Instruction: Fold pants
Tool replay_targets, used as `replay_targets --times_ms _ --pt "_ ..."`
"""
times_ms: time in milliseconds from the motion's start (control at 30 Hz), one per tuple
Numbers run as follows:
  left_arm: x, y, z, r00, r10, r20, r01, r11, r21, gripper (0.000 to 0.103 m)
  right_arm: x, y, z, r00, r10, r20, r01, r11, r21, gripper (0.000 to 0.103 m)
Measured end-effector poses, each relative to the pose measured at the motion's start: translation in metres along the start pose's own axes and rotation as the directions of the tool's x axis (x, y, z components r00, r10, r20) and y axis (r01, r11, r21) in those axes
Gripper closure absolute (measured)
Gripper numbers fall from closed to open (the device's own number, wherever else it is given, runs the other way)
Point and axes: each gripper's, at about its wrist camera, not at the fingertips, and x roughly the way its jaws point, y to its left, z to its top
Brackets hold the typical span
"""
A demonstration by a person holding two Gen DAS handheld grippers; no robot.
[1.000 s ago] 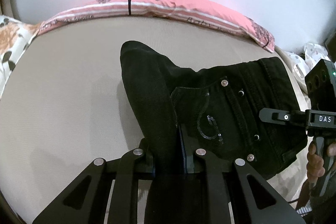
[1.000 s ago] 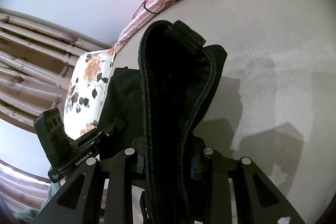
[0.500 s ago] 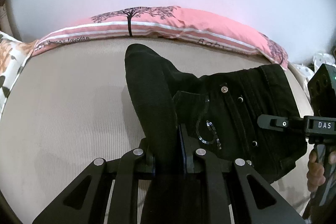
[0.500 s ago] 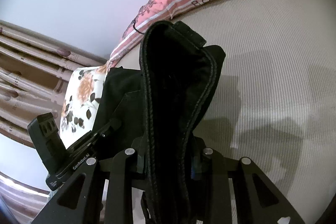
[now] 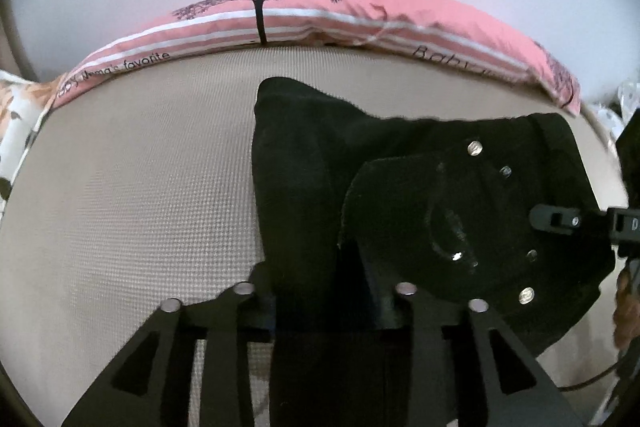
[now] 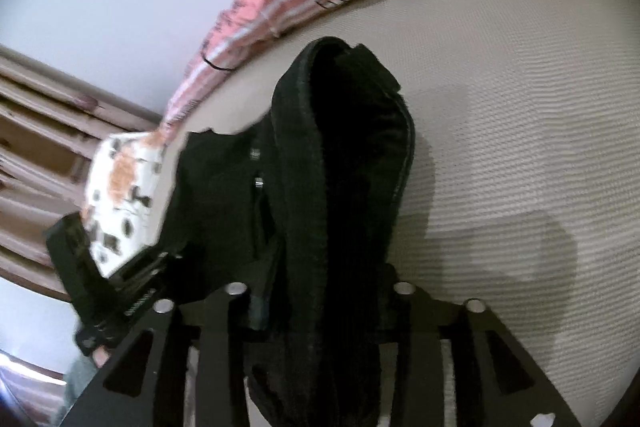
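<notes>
Item: black pants (image 5: 460, 195), denim-like, with metal rivets and a sequinned pocket. Location: lifted over the beige mattress (image 5: 120, 187), on the near side of the pink striped pillow (image 5: 360, 15) that lies along the mattress's far edge; the waist end spreads toward the right of the pillow's length, a bunched ridge of cloth rising nearer its middle.

Left gripper (image 5: 324, 291): jaws opening, a thick fold of the pants between them; whether the pads still press the cloth cannot be told, the cloth being black on black.

Right gripper (image 6: 320, 291): jaws likewise opening, a doubled, seamed edge of the pants (image 6: 340, 155) standing up between them; contact equally hard to read.

Also present: floral cushion (image 6: 120, 187) at the pillow's left end; a hand (image 5: 626, 307) on the right tool's handle.

Progress, as judged: a fold is carried over and appears to be at the point of release. Remaining: laying the cloth flat on the mattress, smoothing, and probably one further fold; the garment is still bunched, not a tidy stack.
</notes>
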Motion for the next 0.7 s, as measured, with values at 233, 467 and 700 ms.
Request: replay_targets --times_ms 233,467,700 --pt "-0.002 0.001 -0.016 0.999 0.044 0.015 -0.044 0.999 0.005 0.048 -0.005 0.004 -0.011 0.997 -0.072 0.026 0.073 0.997 -0.037 0.055" --pt "-0.019 -0.001 -0.044 0.996 0.082 0.029 -0.082 0.997 0.008 0.046 -0.023 0.006 -0.039 0.993 -0.108 0.05 0.11 0.992 -0.054 0.052" --pt "-0.052 -0.006 -0.071 0.986 0.157 0.05 -0.157 0.988 -0.013 0.046 -0.048 0.01 -0.065 0.985 -0.121 0.122 0.127 0.991 -0.046 0.051"
